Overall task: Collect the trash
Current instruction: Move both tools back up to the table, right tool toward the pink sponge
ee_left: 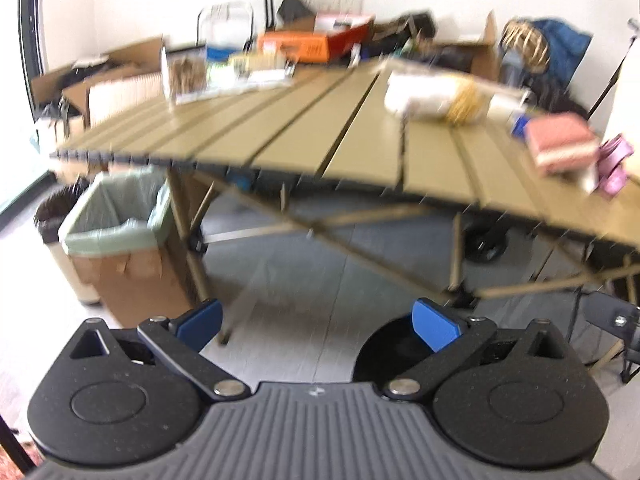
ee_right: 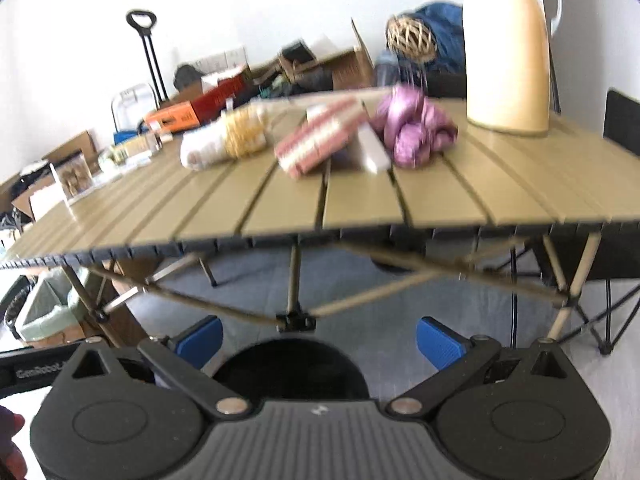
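Both views are blurred. On the olive slatted table [ee_left: 304, 136] [ee_right: 240, 204] lie a white and yellow wrapper bundle [ee_left: 436, 98] [ee_right: 224, 140], a pink striped packet [ee_left: 560, 144] [ee_right: 320, 138] and a crumpled purple wrapper [ee_left: 614, 164] [ee_right: 414, 128]. A cardboard bin with a green liner [ee_left: 116, 220] [ee_right: 44, 312] stands on the floor at the table's left end. My left gripper [ee_left: 318, 326] is open and empty, held below and in front of the table edge. My right gripper [ee_right: 320, 340] is open and empty too, low before the table.
A tall cream thermos jug [ee_right: 508, 48] stands at the table's right. A clear box of snacks [ee_left: 186, 72] and papers sit far left. Cardboard boxes and an orange box [ee_left: 316, 42] fill the back. A dark wastebasket [ee_left: 52, 216] stands beside the bin; folding chairs [ee_right: 592, 304] stand at the right.
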A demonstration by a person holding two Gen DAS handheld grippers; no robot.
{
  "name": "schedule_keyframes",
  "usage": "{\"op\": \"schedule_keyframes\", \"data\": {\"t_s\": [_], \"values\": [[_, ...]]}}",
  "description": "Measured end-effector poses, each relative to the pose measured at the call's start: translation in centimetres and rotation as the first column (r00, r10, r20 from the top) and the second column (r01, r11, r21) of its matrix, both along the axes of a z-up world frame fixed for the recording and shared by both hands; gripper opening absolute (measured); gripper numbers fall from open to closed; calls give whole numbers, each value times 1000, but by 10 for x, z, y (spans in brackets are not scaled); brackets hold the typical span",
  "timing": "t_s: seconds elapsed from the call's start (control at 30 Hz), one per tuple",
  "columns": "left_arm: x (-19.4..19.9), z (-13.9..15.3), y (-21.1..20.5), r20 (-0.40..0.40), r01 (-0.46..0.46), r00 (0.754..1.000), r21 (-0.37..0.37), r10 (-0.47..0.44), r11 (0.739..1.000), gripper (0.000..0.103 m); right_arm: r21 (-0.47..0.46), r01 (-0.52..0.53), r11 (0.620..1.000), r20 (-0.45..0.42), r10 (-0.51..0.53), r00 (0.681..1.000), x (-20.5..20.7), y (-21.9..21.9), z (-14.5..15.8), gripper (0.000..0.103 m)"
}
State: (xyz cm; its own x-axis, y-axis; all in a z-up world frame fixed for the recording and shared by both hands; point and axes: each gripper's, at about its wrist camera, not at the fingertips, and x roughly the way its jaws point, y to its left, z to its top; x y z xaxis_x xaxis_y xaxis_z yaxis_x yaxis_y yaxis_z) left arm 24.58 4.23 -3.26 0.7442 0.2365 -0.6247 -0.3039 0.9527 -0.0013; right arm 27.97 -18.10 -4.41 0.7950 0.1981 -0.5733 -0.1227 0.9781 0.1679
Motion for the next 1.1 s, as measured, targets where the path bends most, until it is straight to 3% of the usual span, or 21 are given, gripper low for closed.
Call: {"op": "schedule_keyframes", "data": {"t_s": [0.37, 0.73, 1.1], "values": [[22, 47, -24, 124, 24, 992, 60, -31, 998, 103, 11, 6, 1000, 147, -7, 989, 17, -16, 40, 103], [71, 74, -40, 204, 22, 978, 88, -40, 996, 103, 22, 51, 998, 242, -55, 969, 51, -28, 58, 103], [132, 82, -36, 224, 20, 974, 21, -24, 1000, 103, 9, 75, 997, 316, -74, 946, 87, -31, 57, 103]]}}
